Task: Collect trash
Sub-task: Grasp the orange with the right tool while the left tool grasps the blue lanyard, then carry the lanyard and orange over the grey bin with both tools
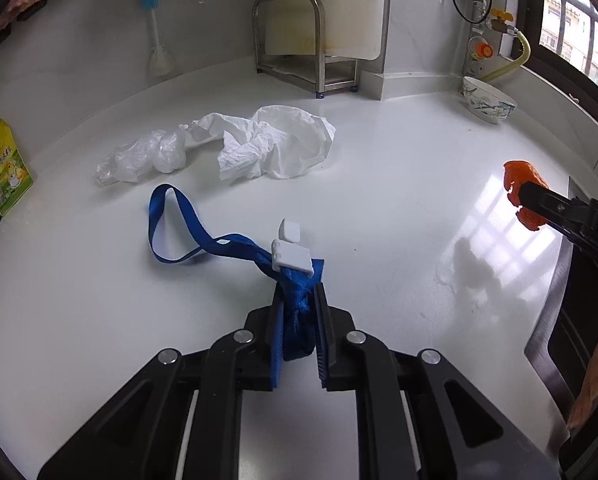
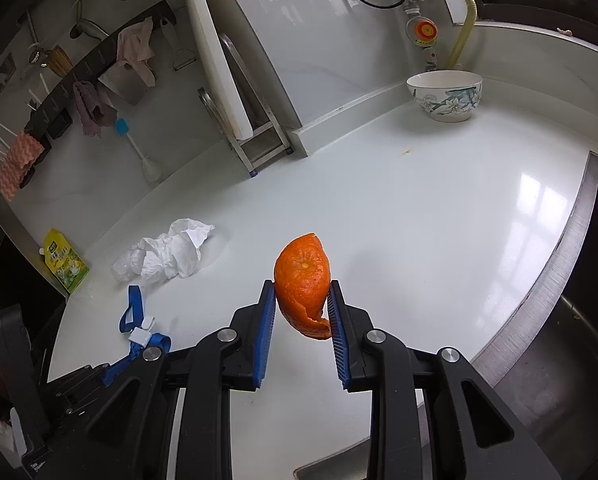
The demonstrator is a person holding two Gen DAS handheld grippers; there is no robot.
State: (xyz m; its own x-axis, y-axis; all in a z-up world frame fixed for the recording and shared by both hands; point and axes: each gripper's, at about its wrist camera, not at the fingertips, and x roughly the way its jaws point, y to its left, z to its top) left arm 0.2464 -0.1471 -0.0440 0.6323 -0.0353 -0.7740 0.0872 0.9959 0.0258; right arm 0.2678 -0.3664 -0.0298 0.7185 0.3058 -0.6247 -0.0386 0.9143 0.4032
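Tongs first: the left tongs (image 1: 299,300) are pinching the bunched end of a blue strap (image 1: 295,320), both pads pressing into the fabric, while the rest of the strap is trailing out toward ten o'clock and lying looped on the white desk (image 1: 379,200). A white clip (image 1: 293,258) is sitting on the strap just ahead of the pads. The right tongs (image 2: 302,304) are gripping a piece of orange peel (image 2: 303,280) between their blue pads, holding it clear of the desk; in the left view the peel is showing at three o'clock.

Beyond the strap, at about eleven o'clock, crumpled white paper (image 1: 275,144) and a clear plastic wrapper (image 1: 143,158) are lying touching one another, not yet picked up. A yellow pouch (image 1: 5,168) is standing at the desk's nine o'clock edge. A flowered bowl (image 2: 445,96) is sitting well apart near the back wall at about one o'clock, and a metal rack (image 1: 289,40) is standing at twelve. A sink (image 2: 559,360) is opening at the right view's four o'clock.

Both hands appear to be loaded, so the step in hand is probably carrying these two pieces off to a bin, which no view is showing. The next move is likely calling for lifting the strap fully so its loose loop is not dragging, then releasing both and returning for the paper and wrapper.
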